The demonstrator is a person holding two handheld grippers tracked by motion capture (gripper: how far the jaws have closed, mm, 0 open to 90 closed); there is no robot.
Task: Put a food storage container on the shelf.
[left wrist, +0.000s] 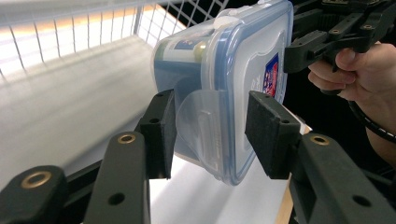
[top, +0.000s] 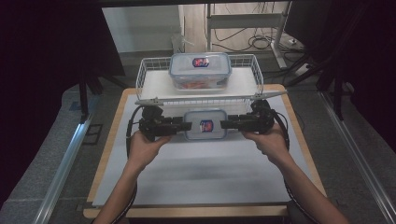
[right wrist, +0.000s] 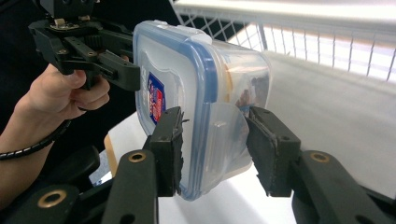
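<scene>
- I have the nearer container on the white mat, just short of the wire basket, long axis running 9 to 3 o'clock.
- My left gripper meets its 9 o'clock end, right gripper its 3 o'clock end.
- Each gripper's jaws stand spread around a latch flap, not pinching it.
- The second container sits in the basket at 12 o'clock.

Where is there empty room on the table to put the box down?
The white table mat is bare in front of the clear blue-rimmed plastic box, towards the person's forearms. Behind it is crowded: the white wire basket holds a second lidded box, with bare shelf either side.
</scene>
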